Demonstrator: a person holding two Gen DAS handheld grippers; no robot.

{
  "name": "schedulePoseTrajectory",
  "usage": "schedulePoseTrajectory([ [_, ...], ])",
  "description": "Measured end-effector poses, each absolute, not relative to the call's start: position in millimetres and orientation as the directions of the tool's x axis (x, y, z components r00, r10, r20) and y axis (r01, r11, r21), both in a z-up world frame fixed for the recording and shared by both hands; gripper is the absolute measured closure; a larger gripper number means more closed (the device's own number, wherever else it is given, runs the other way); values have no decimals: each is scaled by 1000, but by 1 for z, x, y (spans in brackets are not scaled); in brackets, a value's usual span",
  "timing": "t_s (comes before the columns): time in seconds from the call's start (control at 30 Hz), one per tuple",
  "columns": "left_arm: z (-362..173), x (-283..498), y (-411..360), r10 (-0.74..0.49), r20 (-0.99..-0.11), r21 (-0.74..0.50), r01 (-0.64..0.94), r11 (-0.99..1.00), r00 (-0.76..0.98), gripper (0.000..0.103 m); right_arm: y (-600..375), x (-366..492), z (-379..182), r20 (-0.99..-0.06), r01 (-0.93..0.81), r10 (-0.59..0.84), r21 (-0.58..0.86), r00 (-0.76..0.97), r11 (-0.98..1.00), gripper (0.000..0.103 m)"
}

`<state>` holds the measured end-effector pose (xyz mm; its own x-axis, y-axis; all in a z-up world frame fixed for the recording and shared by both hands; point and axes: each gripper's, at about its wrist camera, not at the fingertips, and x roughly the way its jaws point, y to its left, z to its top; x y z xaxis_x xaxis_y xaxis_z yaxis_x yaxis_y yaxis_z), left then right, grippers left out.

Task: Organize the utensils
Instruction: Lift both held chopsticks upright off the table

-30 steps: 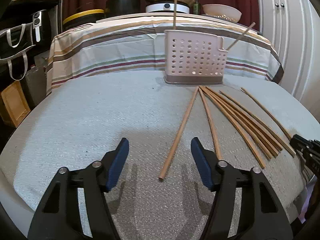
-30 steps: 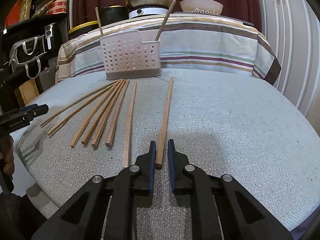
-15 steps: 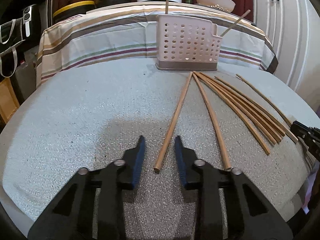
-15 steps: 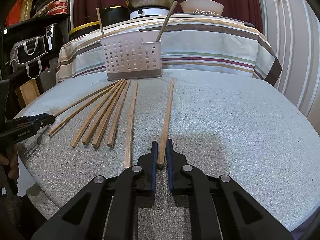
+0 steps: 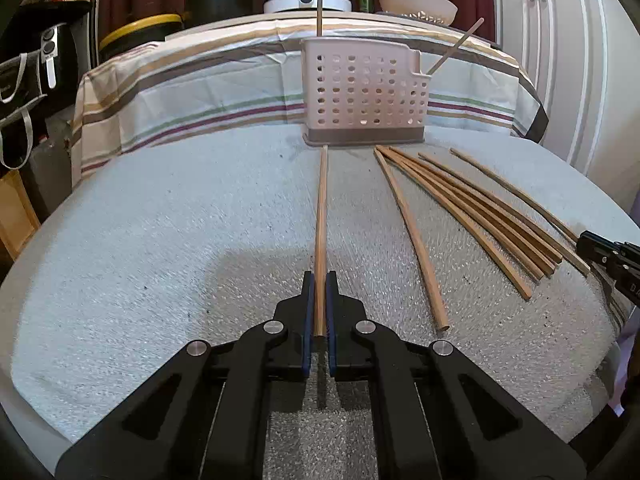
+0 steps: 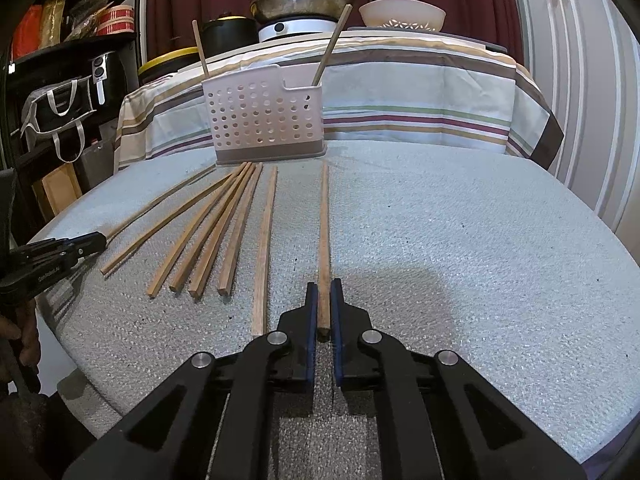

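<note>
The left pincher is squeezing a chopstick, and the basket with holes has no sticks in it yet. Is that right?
Not quite. The basket is not empty: the left wrist view shows an upright stick and a leaning stick already in it. The rest is right: the left gripper is squeezing a chopstick.

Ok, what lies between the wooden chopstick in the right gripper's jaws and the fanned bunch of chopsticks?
One loose wooden chopstick, lying alone on the grey foam mat, apart from both; the right wrist view shows it.
</note>
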<state>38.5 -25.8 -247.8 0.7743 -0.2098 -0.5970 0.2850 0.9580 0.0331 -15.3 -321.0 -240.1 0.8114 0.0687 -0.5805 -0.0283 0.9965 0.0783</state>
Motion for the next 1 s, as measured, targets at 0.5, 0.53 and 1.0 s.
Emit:
schedulePoseTrajectory([
  [0.5, -213, 26, -22, -188, -514, 64, 256, 965, 837, 97, -323, -23, -212, -523, -12, 48, 72, 851, 997, 96],
  [0.53, -209, 25, -22, -189, -511, 63, 256, 965, 839, 97, -323, -23, -209, -519, -12, 47, 71, 853, 997, 96],
  [1.0, -225, 29, -22, -180, -561, 53, 252, 966, 808, 97, -323, -22, -210, -530, -20, 55, 72, 846, 997, 96],
])
